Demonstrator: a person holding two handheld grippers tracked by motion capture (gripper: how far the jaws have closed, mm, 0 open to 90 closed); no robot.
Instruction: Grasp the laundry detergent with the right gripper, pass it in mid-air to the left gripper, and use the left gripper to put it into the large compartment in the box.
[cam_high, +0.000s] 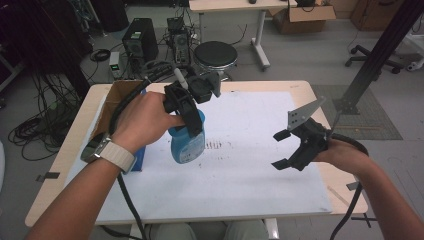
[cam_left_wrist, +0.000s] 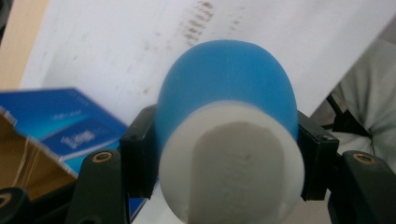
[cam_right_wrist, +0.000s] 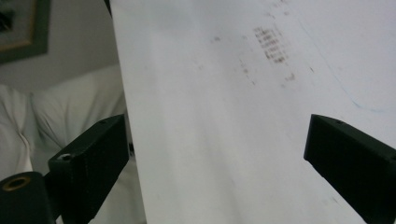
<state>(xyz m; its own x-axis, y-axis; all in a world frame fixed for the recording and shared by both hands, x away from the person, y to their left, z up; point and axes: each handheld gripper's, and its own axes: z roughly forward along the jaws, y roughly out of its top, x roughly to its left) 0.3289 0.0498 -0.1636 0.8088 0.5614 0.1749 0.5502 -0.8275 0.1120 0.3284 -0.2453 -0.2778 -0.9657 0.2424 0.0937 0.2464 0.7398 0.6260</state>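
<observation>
One blue bottle (cam_high: 187, 145) is what I have in hand; it hangs clear above the white sheet (cam_high: 250, 165), carried by my left gripper (cam_high: 192, 117), whose jaws are clamped on it from either side; in the left gripper view the bottle (cam_left_wrist: 224, 88) sits squarely between the two black pads (cam_left_wrist: 140, 154), its white end (cam_left_wrist: 233, 163) turned toward the camera and its blue body pointing away from it, toward the sheet; in the high view the jaws reach down over the upper part of the bottle, and the rest of it hangs below them.

Off to the far side of that bottle, well apart from it, my right gripper (cam_high: 282, 150) is held over the sheet with its jaws spread wide and nothing between them; the right gripper view shows the two pads (cam_right_wrist: 93, 158) far apart over bare white surface.

Under and just beyond the bottle lies a patch of dark smudges (cam_high: 215, 145) on the sheet. Behind my left hand (cam_high: 145, 122) sits a cardboard box (cam_high: 117, 100) with a blue packet (cam_left_wrist: 70, 133) in it; the left gripper view shows that packet just to the side of the jaw. A watch with a pale strap (cam_high: 107, 152) is on my left wrist.
</observation>
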